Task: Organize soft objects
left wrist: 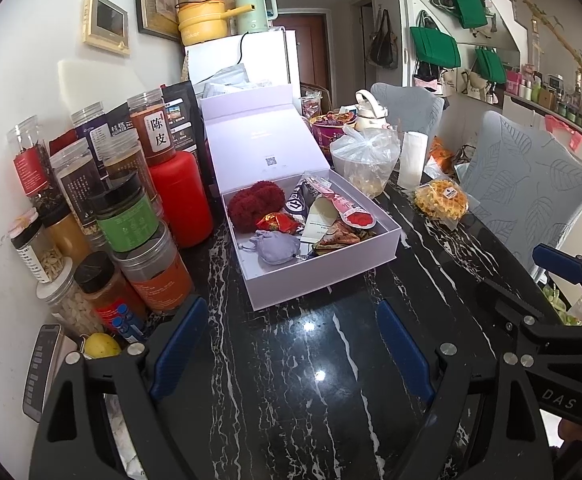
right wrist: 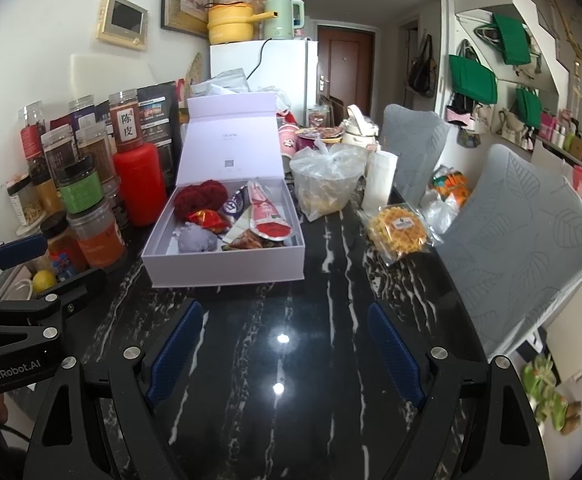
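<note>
Both grippers sit low over the black marble table (right wrist: 331,280), side by side, nothing in either. Left gripper (left wrist: 291,344): jaws spread wide, only bare table between the blue pads. Right gripper (right wrist: 287,348): the same, wide apart and empty.

Progress, as a judgement: most of the sorting looks done. The white box (left wrist: 323,276) stands open on the table just ahead of both grippers, lid (left wrist: 259,136) tipped back, and it already holds a mix of soft things. Still outside it: a waffle in a clear wrapper (right wrist: 399,232), lying on the table to the right of the box, well apart from it. That may be the next thing to go in (a guess; it is the nearest loose packet). Whether the lid is meant to be shut afterwards I cannot tell.

Box contents:
- fuzzy dark red ball (left wrist: 255,200), back left corner
- grey cloth pouch (left wrist: 275,246), front, beside the small red and gold packet (left wrist: 277,222)
- pink and red pouch (left wrist: 347,208), lying diagonally toward the right wall
- a dark blue wrapper (left wrist: 297,202) and further flat packets beneath, labels too small to read

Other containers: jars (left wrist: 131,220) stacked along the wall at left, a red bottle (left wrist: 181,200) among them, a clear plastic bag (right wrist: 327,184) behind the box with something yellowish inside.
</note>
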### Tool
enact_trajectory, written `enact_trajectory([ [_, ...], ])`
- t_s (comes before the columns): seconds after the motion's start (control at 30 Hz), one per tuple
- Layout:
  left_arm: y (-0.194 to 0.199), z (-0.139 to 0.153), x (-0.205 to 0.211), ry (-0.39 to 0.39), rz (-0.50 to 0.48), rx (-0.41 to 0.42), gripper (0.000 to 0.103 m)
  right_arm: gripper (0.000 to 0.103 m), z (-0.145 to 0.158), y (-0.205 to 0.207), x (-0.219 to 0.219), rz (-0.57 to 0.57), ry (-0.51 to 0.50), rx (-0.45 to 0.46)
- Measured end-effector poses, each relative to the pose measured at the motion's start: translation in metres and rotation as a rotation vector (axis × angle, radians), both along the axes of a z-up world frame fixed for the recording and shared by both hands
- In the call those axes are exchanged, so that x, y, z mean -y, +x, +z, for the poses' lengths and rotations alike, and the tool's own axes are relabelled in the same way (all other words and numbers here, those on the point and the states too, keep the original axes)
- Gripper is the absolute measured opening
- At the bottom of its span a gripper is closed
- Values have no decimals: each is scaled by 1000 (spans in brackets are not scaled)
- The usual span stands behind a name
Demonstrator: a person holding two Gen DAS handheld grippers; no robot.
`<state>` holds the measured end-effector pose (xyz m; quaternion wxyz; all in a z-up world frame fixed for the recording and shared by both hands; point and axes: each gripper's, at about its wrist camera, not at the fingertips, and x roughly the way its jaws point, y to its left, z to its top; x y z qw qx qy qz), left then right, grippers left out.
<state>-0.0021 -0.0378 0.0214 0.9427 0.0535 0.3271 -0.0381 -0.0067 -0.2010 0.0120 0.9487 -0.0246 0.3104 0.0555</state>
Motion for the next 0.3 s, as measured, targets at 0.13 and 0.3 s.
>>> enact_trajectory([
  [0.13, 1, 0, 0, 0, 0, -1, 88, 86, 0, 0, 0, -1, -1, -1],
  [0.3, 3, -1, 1, -7, -5, -11, 88, 86, -2, 3, 1, -4, 2, -10],
])
